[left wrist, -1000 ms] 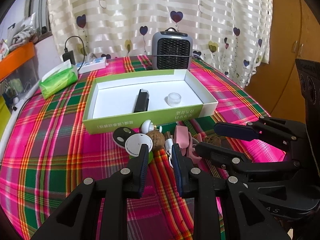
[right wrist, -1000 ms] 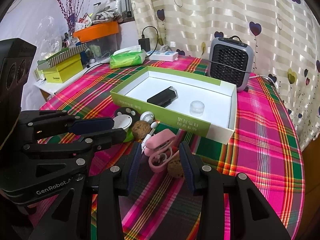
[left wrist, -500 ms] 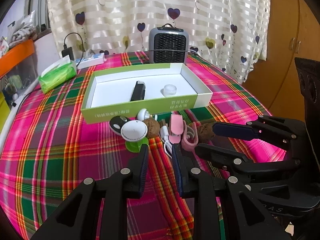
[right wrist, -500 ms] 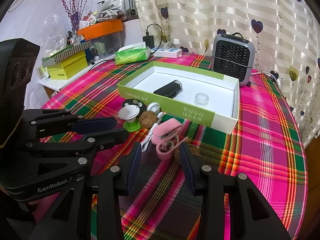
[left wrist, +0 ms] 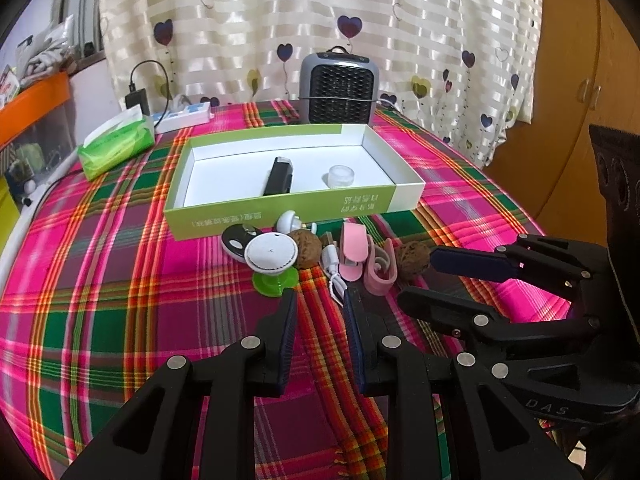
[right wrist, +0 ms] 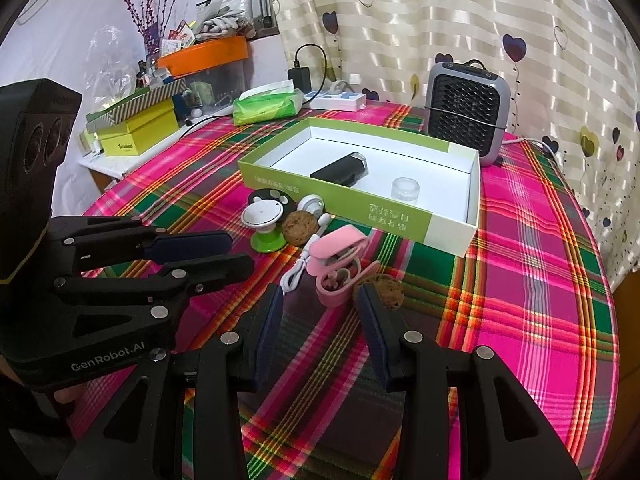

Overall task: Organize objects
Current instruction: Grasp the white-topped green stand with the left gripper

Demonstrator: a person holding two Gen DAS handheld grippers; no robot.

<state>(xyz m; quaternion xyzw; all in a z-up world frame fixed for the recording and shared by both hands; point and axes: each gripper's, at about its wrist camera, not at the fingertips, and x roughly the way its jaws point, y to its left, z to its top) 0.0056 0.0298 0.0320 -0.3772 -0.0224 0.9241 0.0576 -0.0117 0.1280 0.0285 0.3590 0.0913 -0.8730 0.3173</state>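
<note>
Jaws of both grippers (left [left wrist: 318, 300], right [right wrist: 320, 294]) gape apart, holding nothing.

"GenRobot.AI" is printed on the left tool [right wrist: 236, 254]; "DAS" on the right tool [left wrist: 416, 276].

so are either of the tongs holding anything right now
Nothing is held. The left tongs and right tongs are both open over the tablecloth, short of the pink case and the walnut.
</note>
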